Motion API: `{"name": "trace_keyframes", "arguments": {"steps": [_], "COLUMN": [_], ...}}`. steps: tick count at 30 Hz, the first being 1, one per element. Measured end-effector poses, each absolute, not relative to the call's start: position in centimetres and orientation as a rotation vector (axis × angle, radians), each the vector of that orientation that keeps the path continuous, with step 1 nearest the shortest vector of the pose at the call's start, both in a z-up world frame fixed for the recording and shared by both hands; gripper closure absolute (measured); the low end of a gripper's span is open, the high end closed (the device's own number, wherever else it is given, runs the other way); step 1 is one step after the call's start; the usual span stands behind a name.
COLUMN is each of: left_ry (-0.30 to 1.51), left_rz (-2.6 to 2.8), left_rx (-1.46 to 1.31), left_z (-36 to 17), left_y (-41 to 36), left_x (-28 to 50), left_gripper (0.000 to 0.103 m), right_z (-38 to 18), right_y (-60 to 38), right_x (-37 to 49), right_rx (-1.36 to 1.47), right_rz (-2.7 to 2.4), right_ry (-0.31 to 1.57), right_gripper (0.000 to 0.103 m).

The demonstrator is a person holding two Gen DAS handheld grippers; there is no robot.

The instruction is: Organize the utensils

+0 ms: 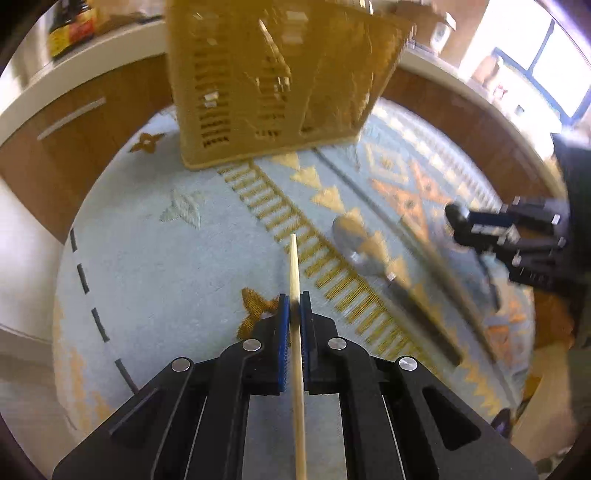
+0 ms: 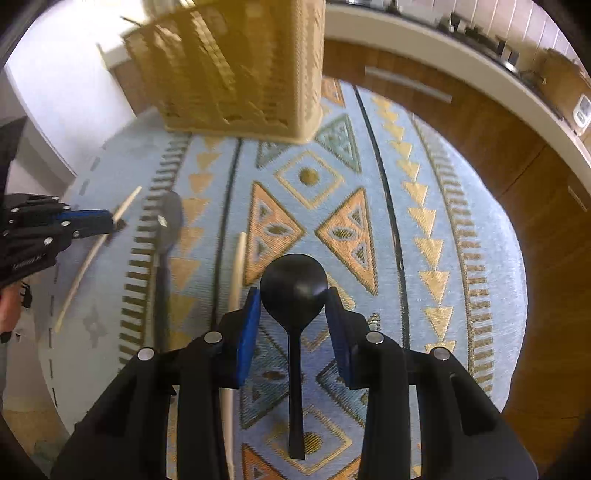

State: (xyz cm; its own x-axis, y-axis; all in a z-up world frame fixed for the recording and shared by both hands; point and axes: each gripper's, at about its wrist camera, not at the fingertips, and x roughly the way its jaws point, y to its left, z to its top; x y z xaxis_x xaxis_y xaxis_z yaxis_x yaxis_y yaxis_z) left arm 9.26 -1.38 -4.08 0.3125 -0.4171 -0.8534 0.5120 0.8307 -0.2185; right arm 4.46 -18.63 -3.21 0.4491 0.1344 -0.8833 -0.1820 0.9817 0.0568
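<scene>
My left gripper (image 1: 294, 306) is shut on a thin wooden chopstick (image 1: 295, 332), whose tip points toward the tan slotted basket (image 1: 273, 85) at the far end of the rug. In the right wrist view the same gripper (image 2: 110, 221) holds the chopstick (image 2: 92, 254) at the left. The bowl of a black spoon (image 2: 293, 284) sits between the blue pads of my right gripper (image 2: 291, 295), touching both, and its handle runs back toward the camera. A metal spoon (image 1: 354, 240) with a dark handle lies on the rug between the two grippers. A second chopstick (image 2: 238, 266) lies beside my right gripper's left finger.
Everything rests on a pale blue patterned rug (image 1: 147, 258). Wooden cabinets (image 2: 480, 140) under a white countertop (image 1: 85, 55) ring the far side, with a dark bottle (image 1: 70, 29) on top. The right gripper (image 1: 456, 221) shows blurred at the right of the left wrist view.
</scene>
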Motion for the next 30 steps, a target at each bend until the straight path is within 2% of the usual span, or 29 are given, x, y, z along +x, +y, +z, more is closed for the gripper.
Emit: {"name": "trace_keyframes", "arguments": {"steps": [13, 21, 23, 28, 30], "left_ry": [0.785, 0.58, 0.555, 0.602, 0.717], "left_rz": [-0.673, -0.632, -0.63, -0.609, -0.605], "left_rx": [-0.141, -0.183, -0.188, -0.168, -0.186], "left_z": [0.6, 5.0, 5.5, 5.0, 3.3], "left_y": [0.7, 0.1, 0.0, -0.1, 0.3], "left_x": [5.9, 5.5, 5.6, 7.1, 8.1], "left_gripper": [0.1, 0.103, 0.103, 0.103, 0.101], "right_z": [2.2, 2.9, 3.1, 3.5, 3.1], "right_y": [-18.6, -18.9, -19.0, -19.6, -20.0], "right_x": [-0.9, 0.0, 0.4, 1.2, 1.3], "right_rx": [0.092, 0.21, 0.222, 0.237, 0.248], "right_rz": [0.401, 0.456, 0.462, 0.461, 0.457], "right_ry": [0.741, 0.663, 0.651, 0.638, 0.65], "right_gripper": [0.07, 0.07, 0.073, 0.075, 0.075]}}
